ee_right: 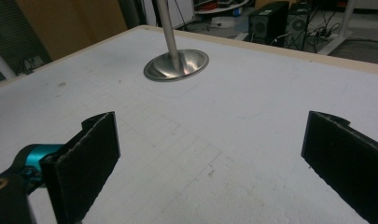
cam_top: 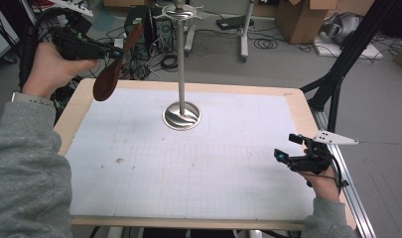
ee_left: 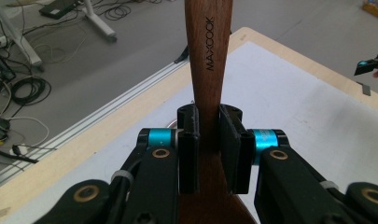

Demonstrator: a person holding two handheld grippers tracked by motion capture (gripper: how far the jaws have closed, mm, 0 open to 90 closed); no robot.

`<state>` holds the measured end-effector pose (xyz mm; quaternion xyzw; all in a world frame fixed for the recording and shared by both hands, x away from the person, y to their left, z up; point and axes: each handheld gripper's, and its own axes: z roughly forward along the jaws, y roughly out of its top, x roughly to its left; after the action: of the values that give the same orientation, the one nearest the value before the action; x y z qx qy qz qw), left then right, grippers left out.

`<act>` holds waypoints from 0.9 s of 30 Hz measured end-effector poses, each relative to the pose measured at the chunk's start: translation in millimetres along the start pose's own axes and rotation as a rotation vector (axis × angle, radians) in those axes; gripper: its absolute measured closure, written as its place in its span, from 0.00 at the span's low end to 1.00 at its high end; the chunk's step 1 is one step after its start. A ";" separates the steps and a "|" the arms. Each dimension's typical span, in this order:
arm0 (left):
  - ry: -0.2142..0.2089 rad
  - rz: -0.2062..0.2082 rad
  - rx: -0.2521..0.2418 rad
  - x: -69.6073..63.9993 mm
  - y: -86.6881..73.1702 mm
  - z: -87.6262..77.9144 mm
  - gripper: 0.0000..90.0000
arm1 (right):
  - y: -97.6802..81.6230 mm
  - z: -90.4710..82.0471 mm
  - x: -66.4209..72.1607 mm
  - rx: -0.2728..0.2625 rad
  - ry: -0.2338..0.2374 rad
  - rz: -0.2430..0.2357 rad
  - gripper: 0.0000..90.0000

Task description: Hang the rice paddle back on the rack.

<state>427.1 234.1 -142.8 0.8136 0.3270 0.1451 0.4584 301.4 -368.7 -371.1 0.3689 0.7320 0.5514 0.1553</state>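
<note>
While the wooden spoon [cam_top: 110,74] hangs above the tabletop's far left corner, clamped at its handle by the left gripper [cam_top: 118,51], it may swing or slip against the metal stand [cam_top: 181,59]. The right gripper [cam_top: 284,159] rests wide open, holding nothing, near the right edge.

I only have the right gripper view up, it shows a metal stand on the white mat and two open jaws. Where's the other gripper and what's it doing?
Observer: The left gripper is raised past the table's far left corner, clamped on a wooden spoon.
Operator: Which part of the spoon is it gripping?
Observer: The handle. In the left gripper view the pads press its narrow neck, and the handle reads MAXCOOK.
Operator: Which way does the spoon hang?
Observer: Bowl end down, over the mat's far left corner, not touching it.
Operator: What's on top of the stand?
Observer: The stand carries a ring of hooks at its top.
</note>
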 end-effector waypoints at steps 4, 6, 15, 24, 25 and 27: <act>-0.032 -0.009 -0.040 -0.4 4.6 -5.9 0.86 | 0.0 0.1 -0.2 0.000 0.000 0.000 0.03; -0.032 0.002 -0.034 -2.1 7.2 -6.6 0.86 | 0.0 0.4 -0.2 0.001 -0.001 -0.001 0.03; -0.042 0.013 -0.059 -6.8 17.0 -5.0 0.86 | -0.1 0.1 -0.6 0.001 -0.002 0.000 0.03; -0.058 -0.008 -0.075 -3.7 20.7 6.1 0.86 | -0.2 1.0 0.5 0.005 0.002 -0.002 0.03; -0.064 -0.005 -0.084 -4.2 21.1 5.6 0.86 | -0.2 0.7 0.4 0.006 0.002 -0.002 0.03; -0.089 -0.012 -0.109 -3.4 21.7 4.0 0.86 | -0.2 0.2 0.0 0.003 0.000 -0.003 0.03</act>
<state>435.4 221.3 -126.5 0.7911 0.3027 0.1233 0.5170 301.5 -368.5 -371.3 0.3682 0.7332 0.5501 0.1555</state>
